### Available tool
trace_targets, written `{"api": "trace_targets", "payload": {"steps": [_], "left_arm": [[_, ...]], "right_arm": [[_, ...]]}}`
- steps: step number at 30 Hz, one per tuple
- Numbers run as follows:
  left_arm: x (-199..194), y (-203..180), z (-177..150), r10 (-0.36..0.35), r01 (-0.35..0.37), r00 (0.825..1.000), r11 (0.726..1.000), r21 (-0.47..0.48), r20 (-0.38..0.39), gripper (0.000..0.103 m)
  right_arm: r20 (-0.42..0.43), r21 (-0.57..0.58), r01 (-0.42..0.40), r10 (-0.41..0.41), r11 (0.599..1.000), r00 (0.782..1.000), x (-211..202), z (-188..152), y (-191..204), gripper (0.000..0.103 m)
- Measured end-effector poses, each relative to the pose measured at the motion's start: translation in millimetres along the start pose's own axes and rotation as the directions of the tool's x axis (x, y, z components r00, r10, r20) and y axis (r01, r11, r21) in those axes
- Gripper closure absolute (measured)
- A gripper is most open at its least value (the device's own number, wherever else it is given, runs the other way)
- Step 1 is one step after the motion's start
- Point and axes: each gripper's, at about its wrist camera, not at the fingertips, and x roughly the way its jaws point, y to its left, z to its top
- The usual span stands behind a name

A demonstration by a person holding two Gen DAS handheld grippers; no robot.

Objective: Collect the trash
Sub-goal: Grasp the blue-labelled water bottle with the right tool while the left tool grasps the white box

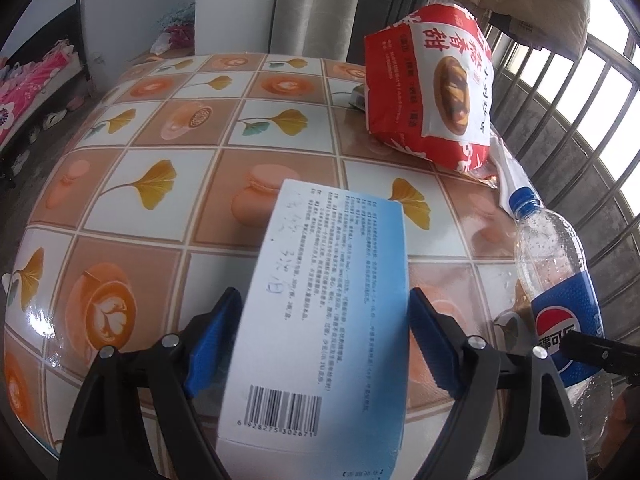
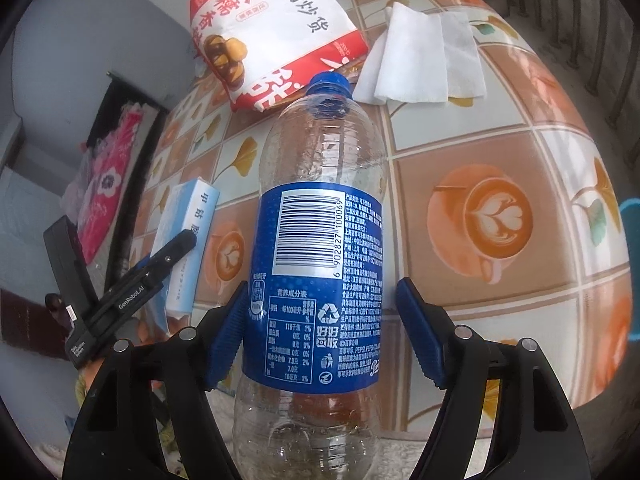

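Observation:
My left gripper [image 1: 326, 340] is shut on a white and blue cardboard box [image 1: 320, 320], held above the table; the box also shows in the right wrist view [image 2: 186, 240]. My right gripper [image 2: 320, 336] is shut on an almost empty Pepsi bottle [image 2: 320, 240] with a blue cap, its blue pads against the label. The bottle shows at the right of the left wrist view [image 1: 560, 280]. A red and white snack bag [image 1: 432, 88] lies at the far right of the table [image 1: 180, 160], also seen in the right wrist view [image 2: 272, 28]. A white tissue [image 2: 424, 56] lies beside it.
The table has a glossy tiled cloth with leaves and coffee cups. A metal railing [image 1: 580, 100] runs along its right side. A bed with pink bedding [image 1: 28, 88] stands far left. A small dark object [image 1: 357, 98] sits behind the snack bag.

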Motion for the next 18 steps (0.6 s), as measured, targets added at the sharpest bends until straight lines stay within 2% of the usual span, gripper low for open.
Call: {"api": "trace_targets", "payload": {"steps": [5,18], "left_arm": [[-1,-3,-1,0.004,-0.004,1.0,1.0,0.011,0.013,0.03],[-10,-6,-1,0.015,-0.016,0.999,0.999,0.03,0.041,0.031]], "right_arm": [[0.012,0.017,-0.016,0.015,1.0,1.0,0,0,-4,0.046],[0.036,0.021,-0.049,0.048,0.999,0.998,-12,-7,-15,0.048]]}}
